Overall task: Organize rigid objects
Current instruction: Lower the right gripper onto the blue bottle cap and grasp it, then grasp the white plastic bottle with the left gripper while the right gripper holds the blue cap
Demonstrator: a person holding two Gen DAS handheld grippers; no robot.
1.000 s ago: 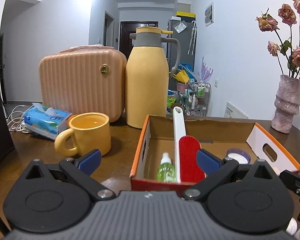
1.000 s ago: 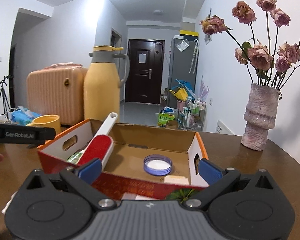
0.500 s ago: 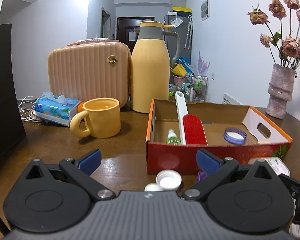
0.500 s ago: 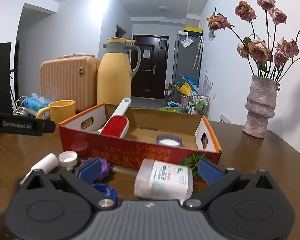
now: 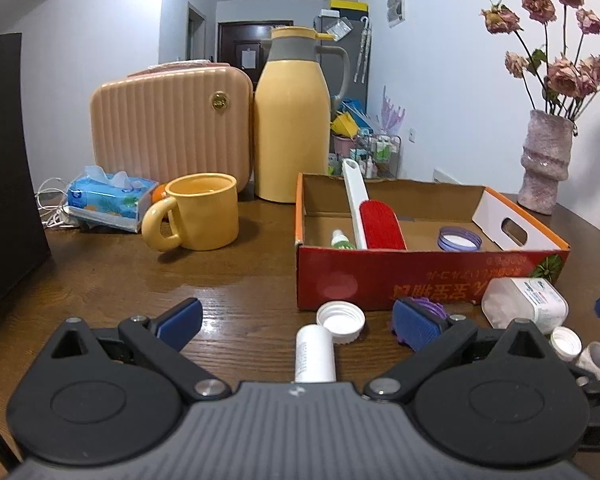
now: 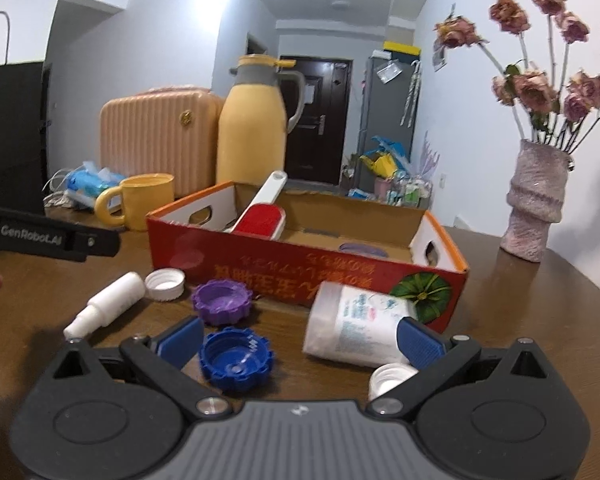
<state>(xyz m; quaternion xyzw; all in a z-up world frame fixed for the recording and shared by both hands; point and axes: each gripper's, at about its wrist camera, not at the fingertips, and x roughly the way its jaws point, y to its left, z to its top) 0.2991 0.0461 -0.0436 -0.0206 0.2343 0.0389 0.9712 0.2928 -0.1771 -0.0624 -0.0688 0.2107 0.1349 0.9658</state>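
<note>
Lying just in front of the red cardboard box [image 6: 300, 268], the small white plastic bottle [image 5: 314, 354] sits between the spread, empty jaws of the left gripper [image 5: 296, 320]. It looks light, stiff and slick, so its round body is probably the best place to grip. The right gripper [image 6: 298, 338], likewise released, hovers over a blue ridged cap [image 6: 236, 358] and a clear labelled jar [image 6: 358, 326] tipped over against the box.

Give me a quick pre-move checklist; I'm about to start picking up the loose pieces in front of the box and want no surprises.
1. Left gripper jaws open, empty: ok.
2. Right gripper jaws open, empty: ok.
3. Small white bottle between left jaws: ok.
4. Blue cap and large white container both between right jaws, target ambiguous: not ok.
5. Cardboard box has free floor space: ok.
6. Container closed: cannot tell.
</note>
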